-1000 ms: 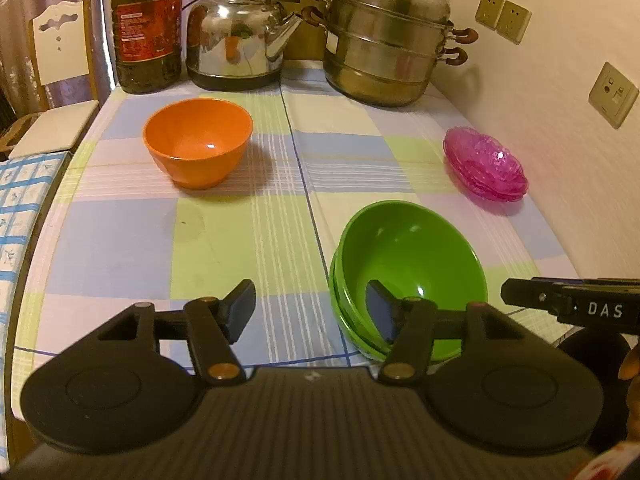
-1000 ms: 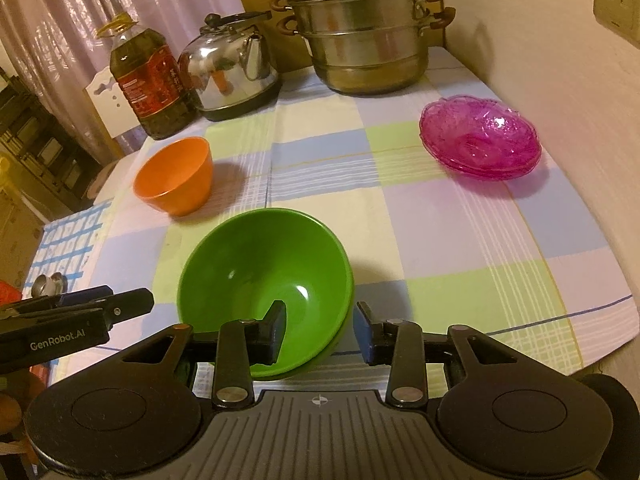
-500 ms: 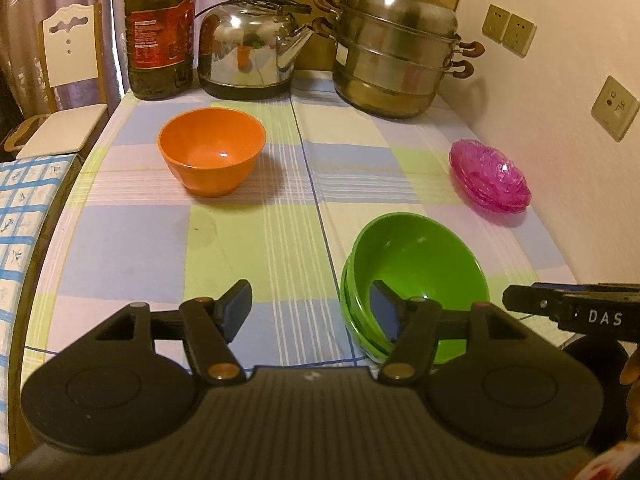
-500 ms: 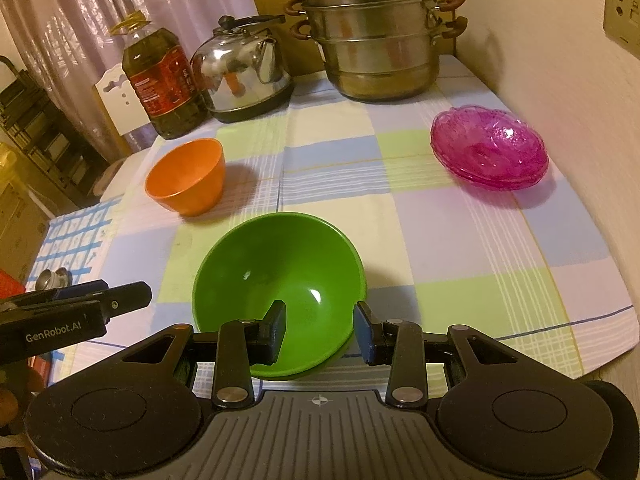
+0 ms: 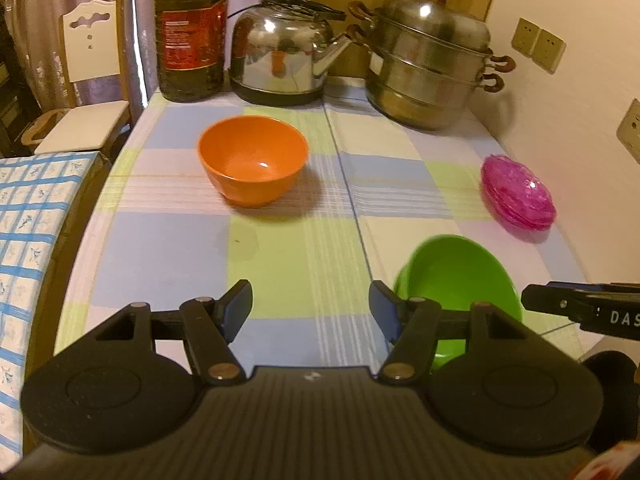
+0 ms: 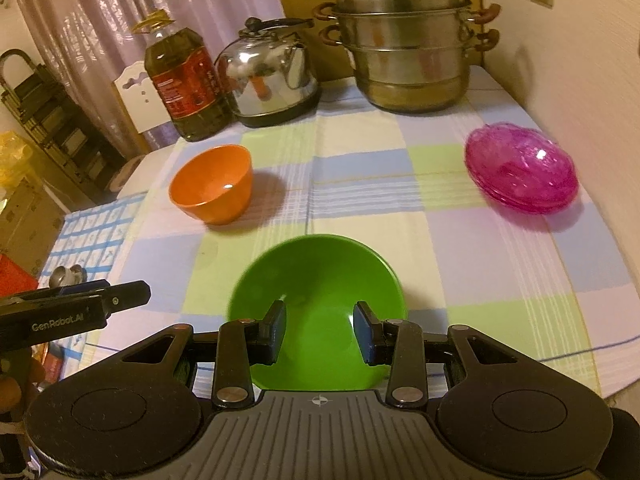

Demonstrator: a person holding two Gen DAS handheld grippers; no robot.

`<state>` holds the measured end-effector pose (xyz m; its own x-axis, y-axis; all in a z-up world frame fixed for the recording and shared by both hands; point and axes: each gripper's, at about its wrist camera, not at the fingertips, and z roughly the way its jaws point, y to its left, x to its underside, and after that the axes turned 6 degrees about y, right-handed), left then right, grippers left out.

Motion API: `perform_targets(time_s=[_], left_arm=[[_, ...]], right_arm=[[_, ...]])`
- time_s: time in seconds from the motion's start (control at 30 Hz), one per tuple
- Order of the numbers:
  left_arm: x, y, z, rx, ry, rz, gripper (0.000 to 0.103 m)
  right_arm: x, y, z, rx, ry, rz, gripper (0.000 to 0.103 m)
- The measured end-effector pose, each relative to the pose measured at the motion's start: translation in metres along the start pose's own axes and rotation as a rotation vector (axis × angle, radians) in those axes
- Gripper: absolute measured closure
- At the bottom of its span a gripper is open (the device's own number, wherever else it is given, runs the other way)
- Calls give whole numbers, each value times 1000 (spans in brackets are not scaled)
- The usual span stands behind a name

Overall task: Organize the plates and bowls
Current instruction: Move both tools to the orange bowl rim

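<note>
Both tools carried above the near edge of the tabletop [image 5: 168, 256], nothing in either. Left tool [image 5: 311, 308]: jaws wide apart, empty, over bare checked cloth. Right tool [image 6: 320, 330]: jaws apart, narrower gap, empty, poised over the near rim of the green bowl [image 6: 318, 300]; whether a pad touches the rim I cannot tell. Green bowl sits at the front of the tabletop, right of centre from the left view [image 5: 456, 280], upright, mouth up. From here I cannot tell whether it is one bowl or a nested pair. Orange bowl [image 5: 253, 158] stands alone further back toward the left, well apart from the green. Pink plates [image 6: 522, 168], translucent, stacked near the wall on the right. Kettle [image 5: 286, 48], steamer pot [image 5: 428, 64] and oil bottle [image 5: 190, 28] line the back. Handling, my judgement: bowls look like smooth plastic or melamine, light and stiff, glossy enough to slip. Best hold is a pinch across the rim wall, one pad inside, one outside, on the near side. Orange bowl likely goes next, nested or set beside the green. Pink plates look glass-like and brittle, with thin scalloped edges; take them gently at the rim.
</note>
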<state>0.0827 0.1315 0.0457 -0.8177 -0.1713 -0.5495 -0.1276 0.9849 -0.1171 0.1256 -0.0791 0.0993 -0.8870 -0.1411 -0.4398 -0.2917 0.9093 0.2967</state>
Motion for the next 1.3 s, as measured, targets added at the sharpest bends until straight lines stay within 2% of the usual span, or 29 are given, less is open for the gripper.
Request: perform_targets(time_s=[0.77,1.3], left_arm=[[-30,46,20,-29,11,-28,42],[-89,92,75,-40,20,-47,43]], right_arm=[[-51,39,41,-66,33,-58,65],[-118,61,116,-112,88,-61,65]])
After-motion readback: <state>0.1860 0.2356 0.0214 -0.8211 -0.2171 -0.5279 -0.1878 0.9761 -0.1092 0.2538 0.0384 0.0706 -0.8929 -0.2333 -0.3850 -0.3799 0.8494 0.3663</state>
